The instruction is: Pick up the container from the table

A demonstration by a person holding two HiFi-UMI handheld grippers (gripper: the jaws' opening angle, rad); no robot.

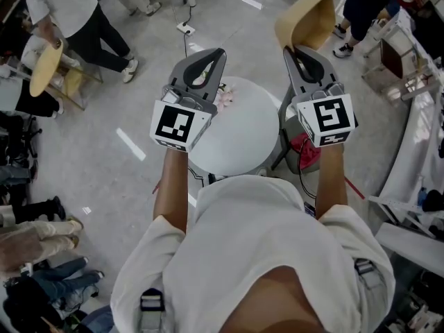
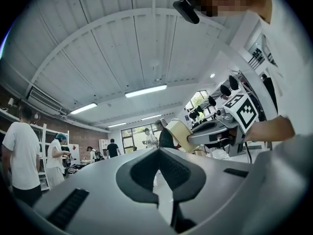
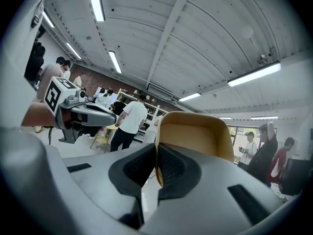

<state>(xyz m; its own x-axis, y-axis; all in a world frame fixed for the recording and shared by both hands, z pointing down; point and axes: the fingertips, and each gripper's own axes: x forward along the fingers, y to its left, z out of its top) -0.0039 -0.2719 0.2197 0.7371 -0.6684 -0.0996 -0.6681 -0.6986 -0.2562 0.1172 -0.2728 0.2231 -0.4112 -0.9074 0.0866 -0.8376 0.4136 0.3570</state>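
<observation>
Container (image 1: 306,18), a thin-walled tan tub with rounded corners and a smooth, matt surface, is held in the air clear of the table (image 1: 243,134), pinched by its rim at the tip of the right gripper (image 1: 294,48). In the right gripper view the dark ribbed pads are seen pressed against either side of the pale rim, and the hollow of the container (image 3: 195,138) is turned towards the camera. The right gripper (image 3: 156,150) is pointed about level, carried on a bare forearm stretched out forward from a white sleeve. The left gripper (image 1: 217,53) is borne on the other forearm at much the same height, just beside the right one, with its tip angled slightly upward. In the left gripper view the jaws of the left gripper (image 2: 157,152) are seen closed tip to tip with nothing caught between them, only a narrow gap being left lower down. Both tools are made of smooth grey moulded plastic with rounded black pad housings, and a white cube (image 1: 177,124) printed with black square markers is fixed at the back of each. The table is round, white and glossy, and something small and pink (image 1: 225,100) that cannot be made out lies near its far edge.
</observation>
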